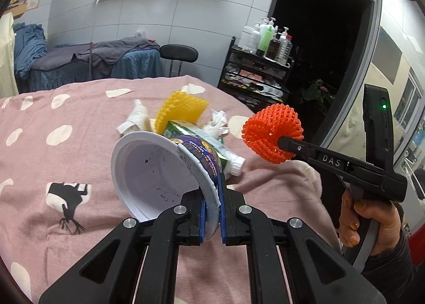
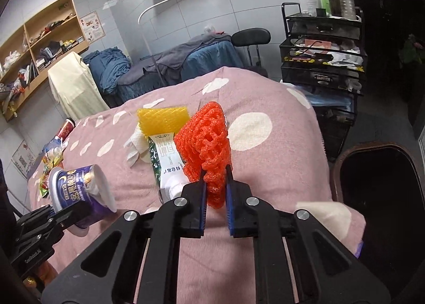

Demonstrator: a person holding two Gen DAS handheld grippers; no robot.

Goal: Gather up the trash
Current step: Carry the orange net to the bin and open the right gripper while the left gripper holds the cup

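Now both hands are loaded: left gripper [image 1: 221, 197] pinches the cup [image 1: 164, 171] by its rim at frame centre, right gripper [image 2: 215, 187] squeezes the orange net [image 2: 207, 144], lifted clear for the bin [image 2: 382, 192] lower right.

Left gripper [image 1: 221, 192] of black angular plastic, blue ribbed pads inside both jaws, silver round screws behind them, right gripper [image 2: 215, 176] alike, white "DAS" lettering, green indicator light, dark sleeve [image 1: 390, 264] at the wrist
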